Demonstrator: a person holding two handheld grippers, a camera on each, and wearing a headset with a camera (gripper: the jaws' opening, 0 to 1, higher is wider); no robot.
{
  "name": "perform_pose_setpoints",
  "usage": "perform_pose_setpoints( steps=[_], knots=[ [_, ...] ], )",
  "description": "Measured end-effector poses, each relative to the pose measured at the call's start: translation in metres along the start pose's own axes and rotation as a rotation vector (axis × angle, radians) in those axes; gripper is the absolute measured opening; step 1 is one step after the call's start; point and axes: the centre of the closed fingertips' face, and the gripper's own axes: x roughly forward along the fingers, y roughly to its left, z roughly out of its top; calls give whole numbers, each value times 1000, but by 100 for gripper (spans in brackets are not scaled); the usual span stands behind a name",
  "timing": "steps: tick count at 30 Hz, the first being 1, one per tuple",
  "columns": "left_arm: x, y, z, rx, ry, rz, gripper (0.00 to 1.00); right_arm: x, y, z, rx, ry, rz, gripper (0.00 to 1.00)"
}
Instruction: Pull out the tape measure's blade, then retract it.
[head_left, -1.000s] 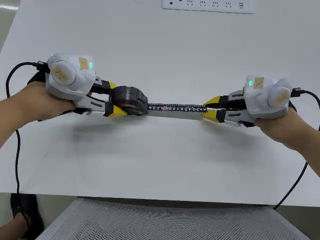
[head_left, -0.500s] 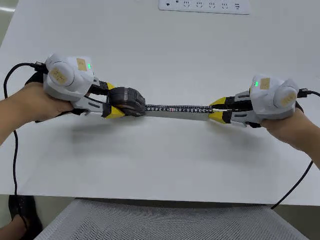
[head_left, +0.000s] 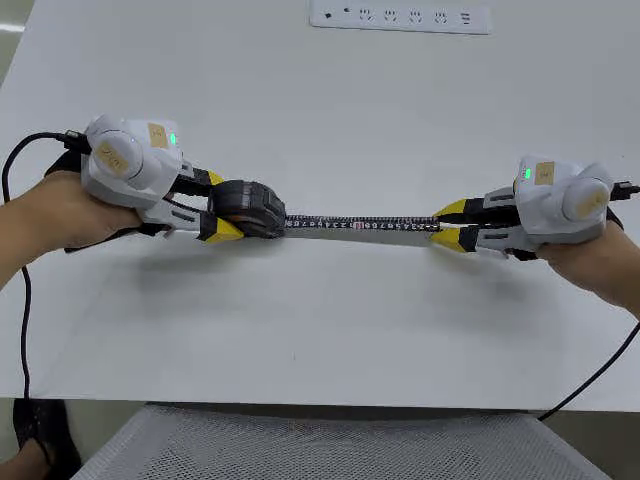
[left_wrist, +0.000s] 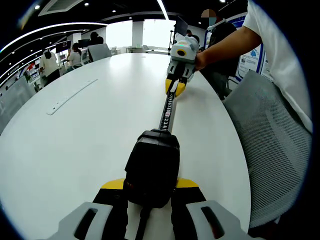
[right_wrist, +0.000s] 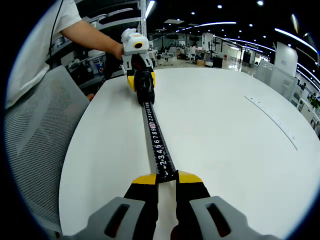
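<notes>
The black tape measure case (head_left: 247, 207) sits between the yellow-tipped jaws of my left gripper (head_left: 225, 210), which is shut on it; up close the tape measure case (left_wrist: 152, 167) sits low in the left gripper view. Its dark numbered blade (head_left: 358, 221) runs right, just above the white table (head_left: 320, 320), to my right gripper (head_left: 448, 226), shut on the blade's end. From the right gripper (right_wrist: 166, 179) the blade (right_wrist: 154, 136) stretches away to the tape measure case (right_wrist: 145, 85). The right gripper (left_wrist: 176, 86) appears far off in the left gripper view.
A white power strip (head_left: 399, 16) lies at the table's far edge. A grey mesh chair (head_left: 320, 445) stands at the near edge, below the table. Black cables (head_left: 24, 300) trail from both grippers. People and desks stand far behind in the gripper views.
The right gripper has moved right, away from the case, and more of the blade is drawn out. The left gripper holds the case in about the same place.
</notes>
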Motion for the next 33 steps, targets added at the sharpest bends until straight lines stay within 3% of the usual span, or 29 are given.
perform_pose_setpoints(
  steps=[33],
  knots=[
    [2, 1, 1, 4, 13, -1, 30, -32, -13, -27, 3, 42, -25, 7]
  ],
)
